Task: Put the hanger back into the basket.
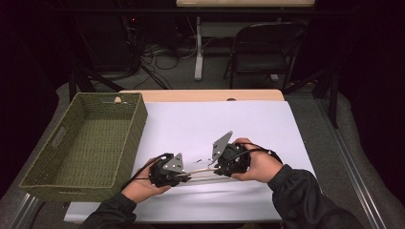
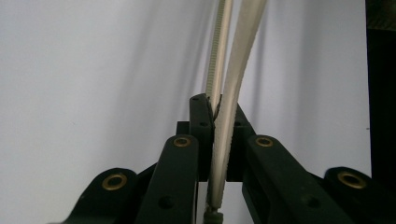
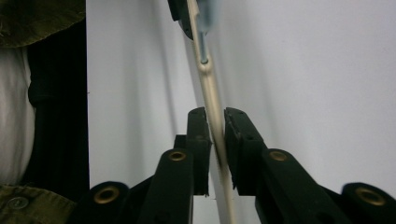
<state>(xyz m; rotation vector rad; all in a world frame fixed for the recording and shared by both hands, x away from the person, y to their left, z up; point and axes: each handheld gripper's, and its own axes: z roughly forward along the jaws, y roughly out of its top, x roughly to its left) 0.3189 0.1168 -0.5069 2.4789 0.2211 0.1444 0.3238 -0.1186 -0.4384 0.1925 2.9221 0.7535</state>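
Holding a pair of pale tongs (image 1: 206, 171) low over the white sheet (image 1: 200, 124), near its front edge, stretched between both tools. Left gripper (image 1: 187, 177) clamped tight on both strips of the tongs (image 2: 224, 135). Right gripper (image 1: 217, 168) with jaws a bit apart, one strip (image 3: 212, 107) running between them, leaning on the left pad, small gap on the other side. Woven green basket (image 1: 86, 143) off to the left, hanging over the sheet's left edge, near the left hand (image 1: 141, 188). Plenty of bare white sheet behind and to the right, wooden table edge (image 1: 200, 94) at the far side.
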